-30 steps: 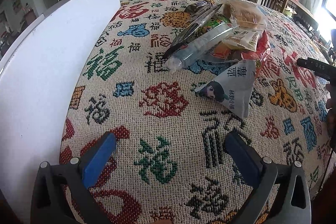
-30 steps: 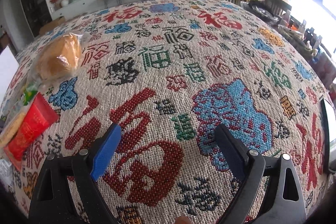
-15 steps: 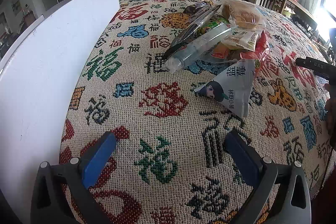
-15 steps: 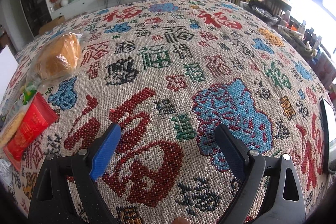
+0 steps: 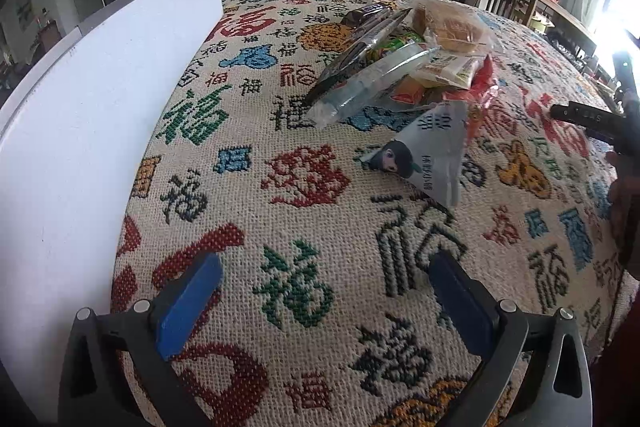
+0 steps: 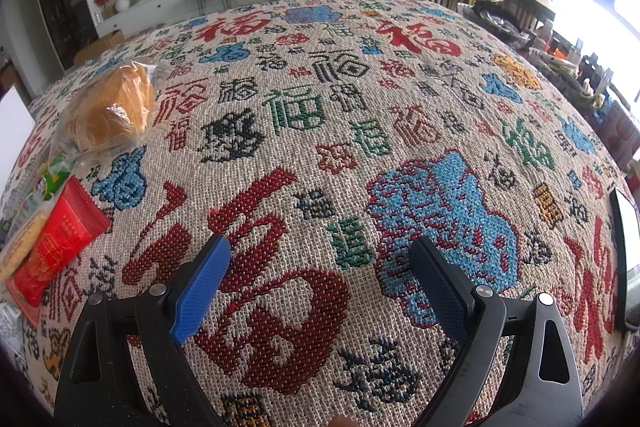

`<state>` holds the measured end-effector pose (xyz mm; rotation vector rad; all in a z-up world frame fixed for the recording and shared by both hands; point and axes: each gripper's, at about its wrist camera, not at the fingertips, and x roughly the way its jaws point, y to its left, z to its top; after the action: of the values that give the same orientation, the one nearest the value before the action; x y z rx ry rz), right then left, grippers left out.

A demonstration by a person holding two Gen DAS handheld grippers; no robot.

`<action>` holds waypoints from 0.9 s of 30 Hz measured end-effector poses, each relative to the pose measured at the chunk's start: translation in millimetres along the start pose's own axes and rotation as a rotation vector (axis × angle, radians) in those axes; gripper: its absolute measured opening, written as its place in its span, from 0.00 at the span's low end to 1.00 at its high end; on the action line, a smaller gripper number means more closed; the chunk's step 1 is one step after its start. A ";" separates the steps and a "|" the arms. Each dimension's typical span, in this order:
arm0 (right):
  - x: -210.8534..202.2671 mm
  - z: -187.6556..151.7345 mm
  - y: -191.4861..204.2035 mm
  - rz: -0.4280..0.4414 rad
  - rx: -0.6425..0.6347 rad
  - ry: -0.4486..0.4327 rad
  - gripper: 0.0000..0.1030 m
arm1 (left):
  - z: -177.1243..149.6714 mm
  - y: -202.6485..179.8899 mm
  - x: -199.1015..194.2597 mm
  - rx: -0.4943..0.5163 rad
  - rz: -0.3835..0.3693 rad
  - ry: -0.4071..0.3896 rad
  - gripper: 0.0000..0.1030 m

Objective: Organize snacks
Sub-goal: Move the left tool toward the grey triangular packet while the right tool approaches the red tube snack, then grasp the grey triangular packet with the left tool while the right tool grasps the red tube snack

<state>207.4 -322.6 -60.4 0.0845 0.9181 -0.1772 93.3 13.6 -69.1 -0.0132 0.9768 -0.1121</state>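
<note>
Hovering wide open, empty: left hand-held gripper (image 5: pixel 320 291), right hand-held gripper (image 6: pixel 320 273); snack pile (image 5: pixel 404 67) overlapped, red packet (image 6: pixel 52 247) edge-cropped.

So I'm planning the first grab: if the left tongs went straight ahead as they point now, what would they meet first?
Likely bare tablecloth first. The open left tongs point left of the grey triangular packet; the snack pile lies beyond, though depth is unclear.

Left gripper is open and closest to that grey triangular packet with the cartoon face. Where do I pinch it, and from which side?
Likely best: pinch the grey triangular packet at its near lower corner, coming straight forward with the left gripper. That corner tapers thin and points out over bare cloth, while its far edge sits against the snack pile.
</note>
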 end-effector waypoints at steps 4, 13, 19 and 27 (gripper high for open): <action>0.1 0.1 0.0 -0.001 0.000 0.000 0.91 | 14.6 -11.7 -5.2 -0.008 -0.152 -0.030 1.00; 0.3 0.2 0.0 -0.001 0.001 0.000 0.92 | 54.8 -26.0 28.4 0.039 0.039 -0.024 0.98; -0.2 -0.4 0.1 -0.002 0.001 0.000 0.92 | 28.7 14.7 -1.5 0.038 0.077 -0.052 0.98; 1.1 0.7 -0.5 0.000 0.002 -0.001 0.92 | 35.0 -18.7 5.1 0.190 0.009 -0.046 0.98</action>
<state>208.5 -323.4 -60.9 0.0864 0.9173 -0.1788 123.4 -6.9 -52.5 0.1628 0.9166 -0.1951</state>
